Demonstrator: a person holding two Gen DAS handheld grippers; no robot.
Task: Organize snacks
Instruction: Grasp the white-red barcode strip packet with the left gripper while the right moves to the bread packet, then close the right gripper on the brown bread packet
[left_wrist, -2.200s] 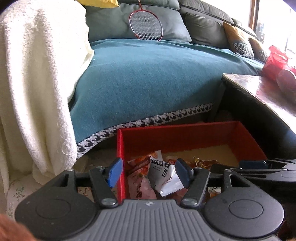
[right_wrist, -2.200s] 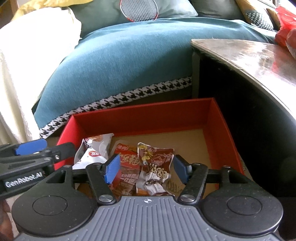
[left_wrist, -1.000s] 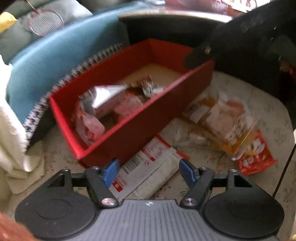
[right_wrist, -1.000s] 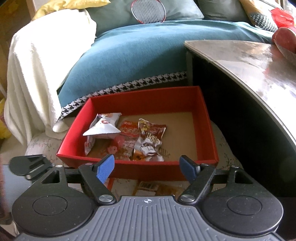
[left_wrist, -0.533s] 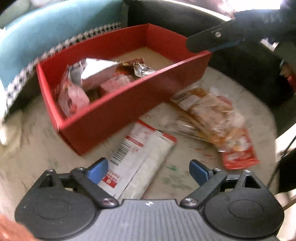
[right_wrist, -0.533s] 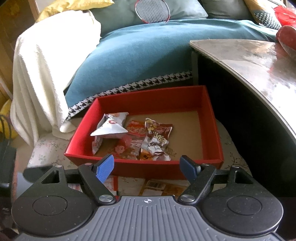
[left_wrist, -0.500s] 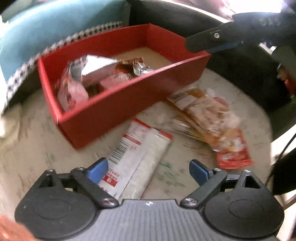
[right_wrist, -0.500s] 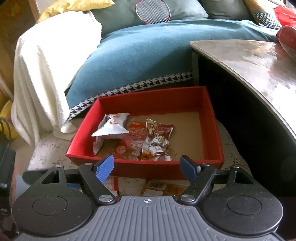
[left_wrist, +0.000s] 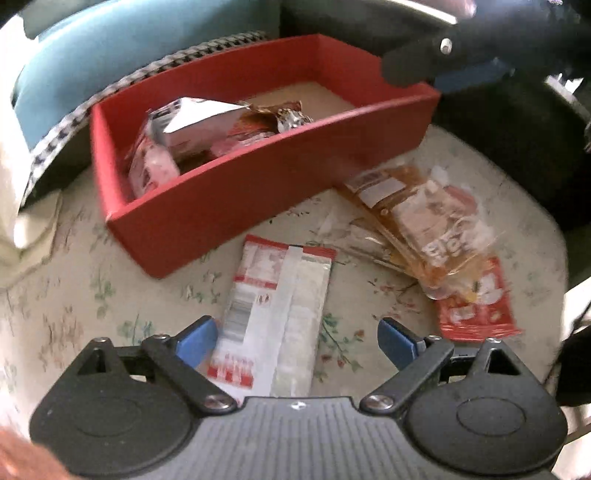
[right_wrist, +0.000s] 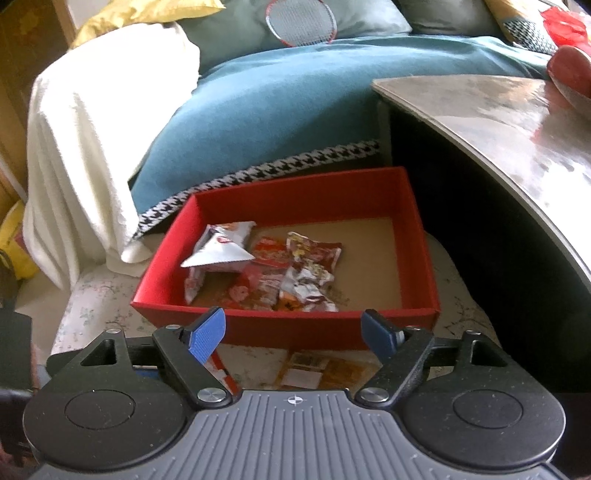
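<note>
Jaws apart on your left gripper, poised over the white-and-red packet lying loose on the floral cushion beside the red box, while your right gripper, also spread and empty, hangs above the box's near wall.
</note>
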